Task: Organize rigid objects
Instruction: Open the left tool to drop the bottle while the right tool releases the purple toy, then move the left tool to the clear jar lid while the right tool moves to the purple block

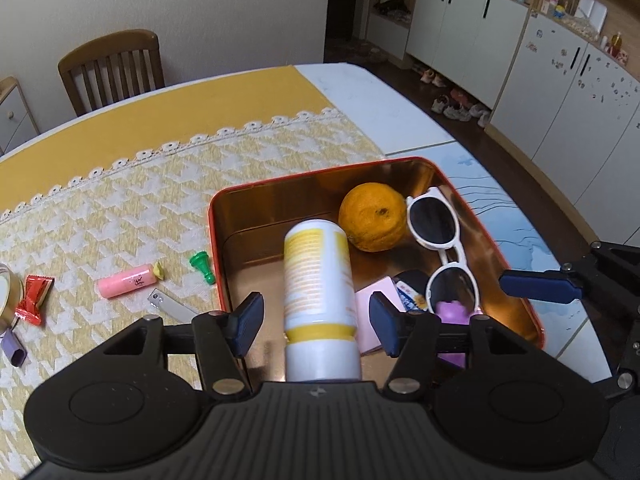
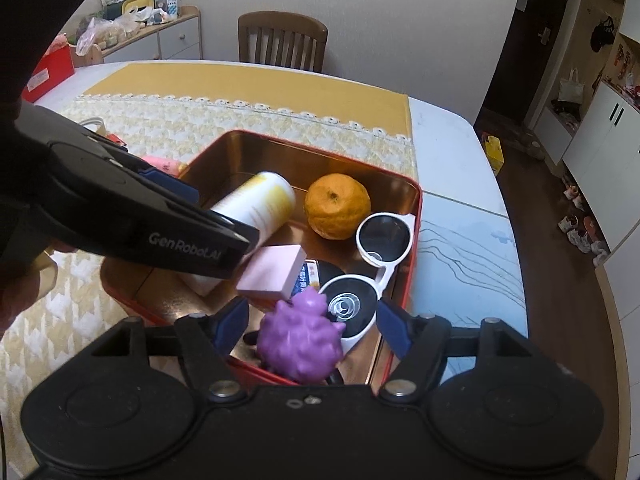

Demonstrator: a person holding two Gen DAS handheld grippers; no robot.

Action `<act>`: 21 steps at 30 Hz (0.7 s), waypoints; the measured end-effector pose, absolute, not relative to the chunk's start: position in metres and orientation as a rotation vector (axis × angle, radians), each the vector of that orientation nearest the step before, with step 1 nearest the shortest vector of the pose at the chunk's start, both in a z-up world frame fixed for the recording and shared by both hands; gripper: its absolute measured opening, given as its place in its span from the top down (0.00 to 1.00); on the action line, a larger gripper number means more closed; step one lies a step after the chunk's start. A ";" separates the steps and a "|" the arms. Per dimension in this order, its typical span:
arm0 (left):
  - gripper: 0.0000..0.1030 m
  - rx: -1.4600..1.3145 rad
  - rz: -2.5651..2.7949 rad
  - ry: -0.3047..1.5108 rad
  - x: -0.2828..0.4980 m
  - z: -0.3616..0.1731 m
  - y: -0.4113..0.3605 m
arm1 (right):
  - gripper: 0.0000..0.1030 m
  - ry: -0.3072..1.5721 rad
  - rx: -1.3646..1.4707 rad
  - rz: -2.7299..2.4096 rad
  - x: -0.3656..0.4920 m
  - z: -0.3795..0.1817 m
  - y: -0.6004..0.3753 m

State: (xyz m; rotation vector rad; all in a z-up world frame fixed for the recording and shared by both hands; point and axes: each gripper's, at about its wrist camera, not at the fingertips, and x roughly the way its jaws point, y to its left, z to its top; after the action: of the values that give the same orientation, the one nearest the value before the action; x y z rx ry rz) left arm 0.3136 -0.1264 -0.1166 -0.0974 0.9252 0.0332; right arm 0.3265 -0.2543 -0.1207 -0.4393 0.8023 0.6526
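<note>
Tin [image 1: 500, 256] on yellow tablecloth [image 1: 160, 200]

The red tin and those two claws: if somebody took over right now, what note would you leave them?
Left gripper: open around the white-and-yellow bottle, pads clear of it.
Right gripper: open around the purple spiky toy.
Already in the red tin: orange, white sunglasses, pink box.
Left on the cloth: pink tube, green piece, red candy.

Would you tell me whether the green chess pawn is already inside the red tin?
No, the green pawn lies on the tablecloth just outside the red tin.
</note>
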 end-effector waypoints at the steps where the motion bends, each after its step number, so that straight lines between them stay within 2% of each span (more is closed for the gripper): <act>1: 0.44 -0.094 0.032 0.919 0.311 -0.115 -0.127 | 0.31 0.801 -0.436 0.652 0.326 -0.119 -0.255; 18: 0.39 -0.079 -0.028 0.774 0.267 -0.074 -0.117 | 0.22 0.755 -0.356 0.634 0.301 -0.082 -0.271; 20: 0.37 -0.078 -0.037 0.756 0.260 -0.069 -0.113 | 0.20 0.749 -0.342 0.630 0.299 -0.078 -0.271; 21: 0.32 -0.078 -0.038 0.746 0.257 -0.066 -0.112 | 0.19 0.743 -0.335 0.629 0.297 -0.076 -0.272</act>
State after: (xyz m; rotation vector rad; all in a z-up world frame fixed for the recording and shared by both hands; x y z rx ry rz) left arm 0.2568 -0.1116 -0.0664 -0.0780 0.7465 -0.0379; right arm 0.2967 -0.2718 -0.0756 -0.3350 0.7431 0.6287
